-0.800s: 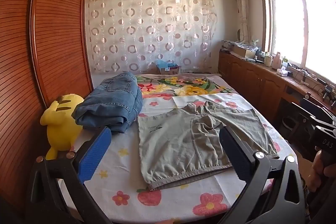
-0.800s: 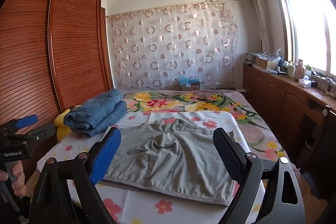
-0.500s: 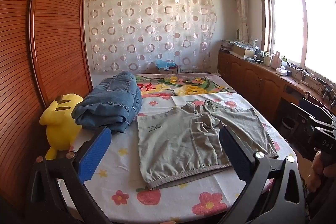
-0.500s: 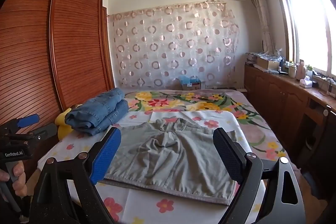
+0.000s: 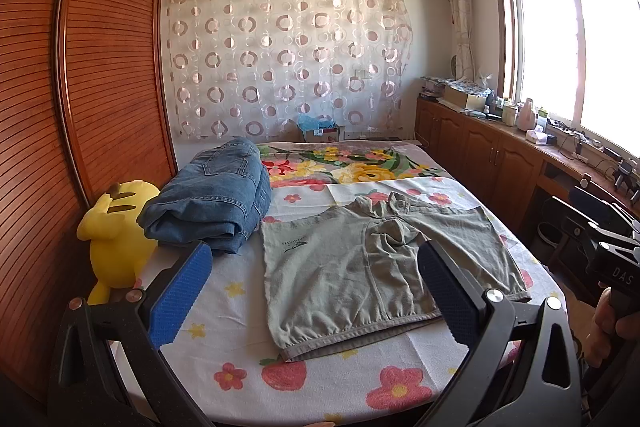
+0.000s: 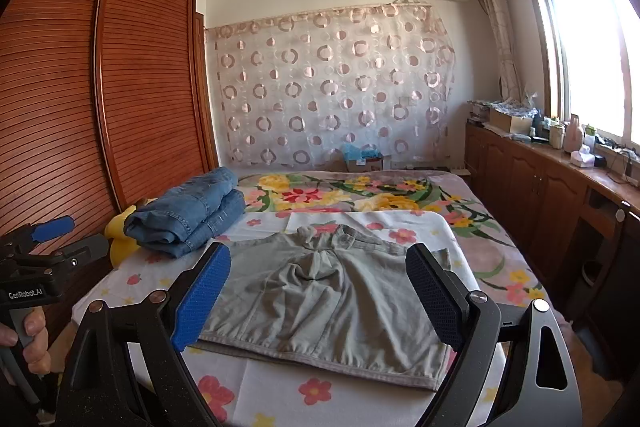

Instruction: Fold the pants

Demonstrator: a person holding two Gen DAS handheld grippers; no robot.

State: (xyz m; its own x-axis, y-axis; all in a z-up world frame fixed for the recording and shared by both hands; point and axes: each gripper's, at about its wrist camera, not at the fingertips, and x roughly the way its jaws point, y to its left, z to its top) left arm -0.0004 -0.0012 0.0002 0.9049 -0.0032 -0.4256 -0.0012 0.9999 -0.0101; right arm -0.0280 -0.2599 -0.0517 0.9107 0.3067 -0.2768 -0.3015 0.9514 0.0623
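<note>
Grey-green pants (image 5: pixel 360 267) lie spread flat on the floral bed sheet (image 5: pixel 240 359), waistband at the near edge, crotch bunched at the middle; they also show in the right wrist view (image 6: pixel 332 299). My left gripper (image 5: pixel 316 295) is open and empty, held above the bed's near edge in front of the pants. My right gripper (image 6: pixel 320 299) is open and empty, held above the waistband side. The left gripper shows at the left edge of the right wrist view (image 6: pixel 36 267), and the right gripper at the right edge of the left wrist view (image 5: pixel 608 259).
A folded pile of blue jeans (image 5: pixel 216 203) lies left of the pants, with a yellow plush toy (image 5: pixel 120 235) beside it. A wooden wardrobe (image 5: pixel 80 107) stands left. A cabinet counter with clutter (image 5: pixel 520 155) runs along the right under the window.
Both grippers have drifted only slightly; the pants appear a touch lower in the left wrist view. Nothing was grasped or released.
</note>
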